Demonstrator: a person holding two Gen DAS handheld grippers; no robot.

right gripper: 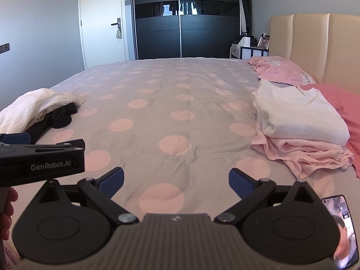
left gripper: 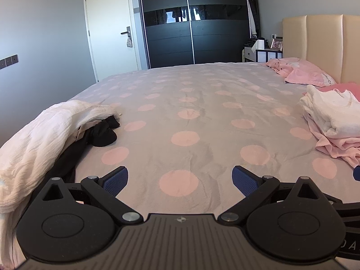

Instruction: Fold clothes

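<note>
A heap of unfolded clothes lies at the bed's left edge: a white crinkled garment (left gripper: 38,135) (right gripper: 29,108) over a black garment (left gripper: 102,132) (right gripper: 60,117). A folded stack sits at the right: a white top (left gripper: 333,114) (right gripper: 299,114) on a pale pink garment (left gripper: 335,148) (right gripper: 301,153). My left gripper (left gripper: 180,180) is open and empty, low over the bedspread near its front edge. My right gripper (right gripper: 176,181) is open and empty too, just right of the left one, whose body (right gripper: 40,164) shows at the left of the right wrist view.
The grey bedspread with pink dots (left gripper: 184,112) (right gripper: 171,112) spreads between the two piles. Pink pillows (left gripper: 301,72) (right gripper: 283,69) lie by the beige headboard (left gripper: 315,42). A phone (right gripper: 342,229) lies at the near right. A dark wardrobe (left gripper: 193,20) and white door (left gripper: 110,29) stand beyond.
</note>
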